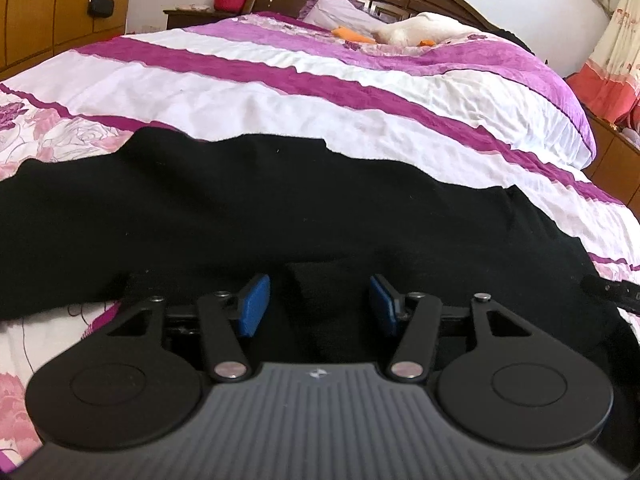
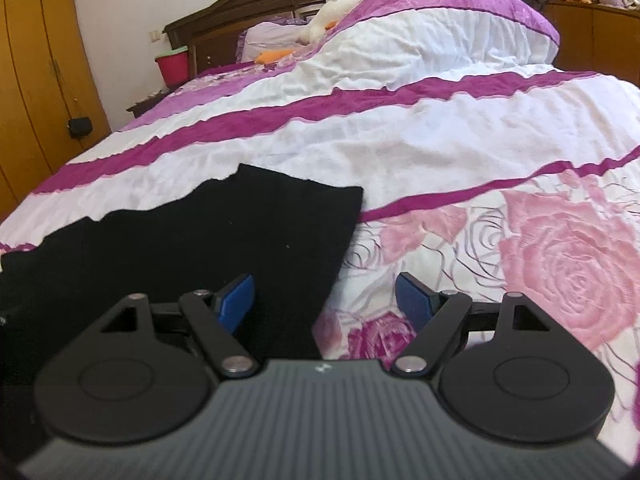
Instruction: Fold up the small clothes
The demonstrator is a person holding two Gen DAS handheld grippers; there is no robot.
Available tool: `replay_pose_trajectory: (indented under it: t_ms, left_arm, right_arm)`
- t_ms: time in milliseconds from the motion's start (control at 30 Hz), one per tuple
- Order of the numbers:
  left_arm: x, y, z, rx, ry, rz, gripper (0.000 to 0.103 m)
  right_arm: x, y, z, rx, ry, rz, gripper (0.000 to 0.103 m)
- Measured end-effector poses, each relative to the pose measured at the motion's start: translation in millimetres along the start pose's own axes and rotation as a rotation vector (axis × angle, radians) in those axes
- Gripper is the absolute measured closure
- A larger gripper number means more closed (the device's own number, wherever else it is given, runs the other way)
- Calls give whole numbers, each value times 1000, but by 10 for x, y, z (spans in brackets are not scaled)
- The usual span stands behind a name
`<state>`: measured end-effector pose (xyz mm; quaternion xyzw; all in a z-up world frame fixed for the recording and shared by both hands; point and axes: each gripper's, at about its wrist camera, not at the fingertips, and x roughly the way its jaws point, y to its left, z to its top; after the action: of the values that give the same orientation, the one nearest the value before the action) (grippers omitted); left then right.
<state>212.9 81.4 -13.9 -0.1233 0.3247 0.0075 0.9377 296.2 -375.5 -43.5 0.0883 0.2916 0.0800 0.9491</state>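
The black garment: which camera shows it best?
The left wrist view: the black garment stretches across nearly the whole width there. The right wrist view shows only one end of it, with its edge against the floral bedspread.

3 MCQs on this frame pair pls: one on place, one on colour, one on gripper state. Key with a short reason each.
1. Where does the black knit garment lie?
A. on the floral pink-and-white bedspread
B. on the dark wooden headboard
C. inside the red plastic bucket

2. What colour are the pads on the gripper fingers?
A. orange
B. blue
C. white

3. How does the right gripper stand?
A. shut on the garment
B. open, over the garment's right edge
C. out of view

Key:
1 A, the garment is spread flat on the bedspread.
2 B, blue pads show in both wrist views.
3 B, the jaws stand apart, the garment's edge running between them; the left gripper is open too.
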Motion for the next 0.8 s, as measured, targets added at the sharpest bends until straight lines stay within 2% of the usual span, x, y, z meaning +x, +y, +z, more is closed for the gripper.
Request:
replay_pose_trajectory:
  t_ms: [33,100,200,300,333,367,400,433,467,633,800]
  left_arm:
    - [-7,-11,-1,3,-2,-7,66]
    - [-25,-25,9,3,-8,-14,92]
    - [-99,-54,53,5,-23,-32,94]
    - [-280,-145,121,58,-102,-24,94]
    - [-314,-175,146,75,-119,-15,94]
    - [-334,-199,172,87,-132,-11,94]
    - [-342,-220,199,98,-144,-10,94]
    - [-342,-243,214,115,-155,-6,94]
    - [-332,-279,223,142,-169,6,94]
    - [-181,-360,287,215,-170,49,94]
    - [304,-265,237,251,-79,141,94]
  right_arm:
    - [20,-5,29,0,-3,9,23]
    - [64,-14,99,-1,-10,22,24]
    - [180,-26,225,-3,-13,-1,24]
    - [365,-20,336,-16,22,-11,25]
    - [416,-17,356,-16,32,-12,29]
    - [465,-4,364,-14,35,-31,47]
    - [499,15,365,-21,38,-41,74]
    - [515,32,361,-32,35,-48,88]
    - [503,49,358,-39,16,-48,92]
    - [327,59,387,-66,-120,-102,95]
    - [465,-43,324,-86,-107,-226,100]
